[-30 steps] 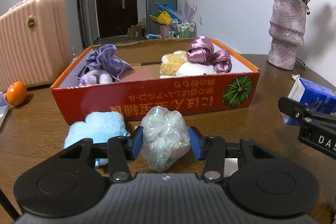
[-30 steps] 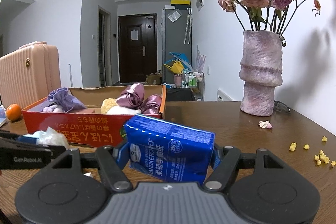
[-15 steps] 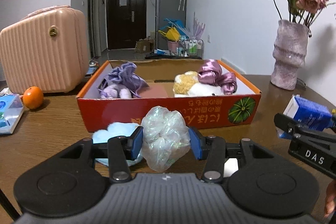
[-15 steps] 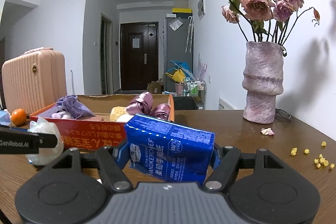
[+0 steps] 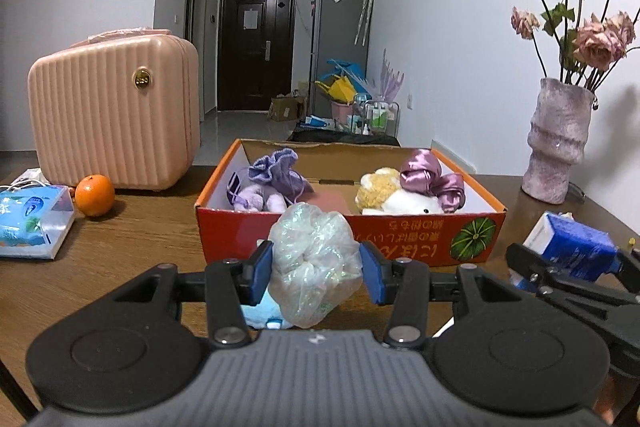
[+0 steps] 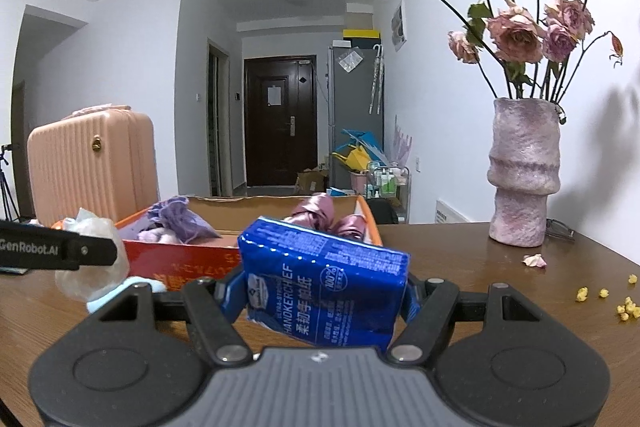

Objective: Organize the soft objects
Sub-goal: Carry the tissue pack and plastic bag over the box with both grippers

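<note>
My left gripper (image 5: 316, 273) is shut on an iridescent white scrunchie (image 5: 314, 265), held above the table just in front of the red cardboard box (image 5: 344, 241). A light blue plush (image 5: 260, 311) lies on the table under it. In the box sit a purple pouch (image 5: 276, 173), a yellow and white plush toy (image 5: 394, 197) and a mauve satin scrunchie (image 5: 430, 181). My right gripper (image 6: 322, 301) is shut on a blue handkerchief tissue pack (image 6: 324, 285), lifted to the right of the box (image 6: 188, 259). The same pack (image 5: 572, 245) shows at the right in the left wrist view.
A pink ribbed case (image 5: 114, 109) stands at the back left, with an orange (image 5: 95, 189) and a tissue packet (image 5: 34, 221) beside it. A purple vase of dried roses (image 6: 522, 173) stands at the right. Petals and yellow crumbs (image 6: 624, 307) lie on the wooden table (image 5: 120, 247).
Both grippers have risen and drawn back from the box with their loads. The blue plush has slid under the left gripper's view.
</note>
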`<state>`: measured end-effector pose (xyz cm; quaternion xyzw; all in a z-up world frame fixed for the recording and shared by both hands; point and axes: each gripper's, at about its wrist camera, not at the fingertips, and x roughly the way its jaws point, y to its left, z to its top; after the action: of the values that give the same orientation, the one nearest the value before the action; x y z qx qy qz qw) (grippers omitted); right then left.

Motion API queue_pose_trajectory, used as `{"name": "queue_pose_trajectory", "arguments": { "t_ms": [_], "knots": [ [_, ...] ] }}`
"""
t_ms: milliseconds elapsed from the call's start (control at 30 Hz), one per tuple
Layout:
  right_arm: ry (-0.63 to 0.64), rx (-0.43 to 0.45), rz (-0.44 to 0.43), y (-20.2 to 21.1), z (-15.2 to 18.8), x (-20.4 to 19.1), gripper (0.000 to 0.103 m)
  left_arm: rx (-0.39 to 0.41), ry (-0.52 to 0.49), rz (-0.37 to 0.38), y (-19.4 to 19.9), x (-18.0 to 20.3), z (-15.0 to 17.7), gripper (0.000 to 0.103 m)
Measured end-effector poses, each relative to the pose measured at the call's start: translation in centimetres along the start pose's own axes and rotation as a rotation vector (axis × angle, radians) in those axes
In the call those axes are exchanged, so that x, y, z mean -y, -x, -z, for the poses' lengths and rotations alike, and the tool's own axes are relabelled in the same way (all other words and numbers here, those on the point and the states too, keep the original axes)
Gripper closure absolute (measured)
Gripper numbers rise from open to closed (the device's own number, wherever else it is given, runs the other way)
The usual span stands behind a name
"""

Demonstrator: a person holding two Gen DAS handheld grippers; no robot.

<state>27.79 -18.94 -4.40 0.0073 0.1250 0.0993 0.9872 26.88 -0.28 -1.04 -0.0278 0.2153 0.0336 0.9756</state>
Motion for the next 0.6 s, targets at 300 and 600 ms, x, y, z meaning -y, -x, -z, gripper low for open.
{"name": "queue_pose_trajectory", "arguments": {
  "t_ms": [300, 600],
  "knots": [
    [-0.020, 0.032, -0.017, -0.4, -0.5, -1.3, 0.033, 0.028, -0.002, 0.002, 0.3, -0.2, -0.5, 0.055],
    [-0.024, 0.058, -0.021, -2.0, -1.0, -1.8, 0.033, 0.063, -0.007, -0.011, -0.4, -0.4, -1.4, 0.055]
  ]
}}
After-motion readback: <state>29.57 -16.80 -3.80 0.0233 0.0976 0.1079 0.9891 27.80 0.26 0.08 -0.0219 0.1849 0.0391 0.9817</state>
